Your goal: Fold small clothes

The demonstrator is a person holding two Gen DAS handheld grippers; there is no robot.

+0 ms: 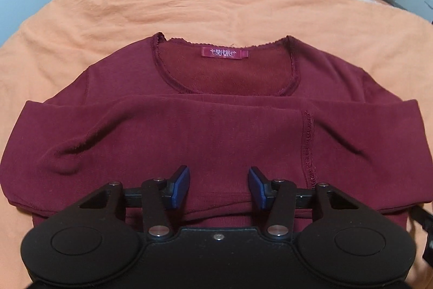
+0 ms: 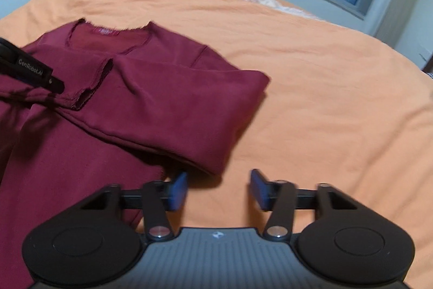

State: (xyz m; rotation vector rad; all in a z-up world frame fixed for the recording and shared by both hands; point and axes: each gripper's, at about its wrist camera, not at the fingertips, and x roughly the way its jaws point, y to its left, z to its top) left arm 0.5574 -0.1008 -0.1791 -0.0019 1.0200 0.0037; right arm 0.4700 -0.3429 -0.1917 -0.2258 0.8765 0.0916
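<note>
Partly cropped maroon top [image 1: 216, 132], blurred neck label [image 2: 106, 31], orange bedspread [image 2: 324, 72]

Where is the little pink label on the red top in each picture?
Left wrist view: the pink label sits top centre, inside the back of the neckline.
Right wrist view: it shows blurred at upper left.
Shared landmark: the top's scooped neckline just below the label.
</note>
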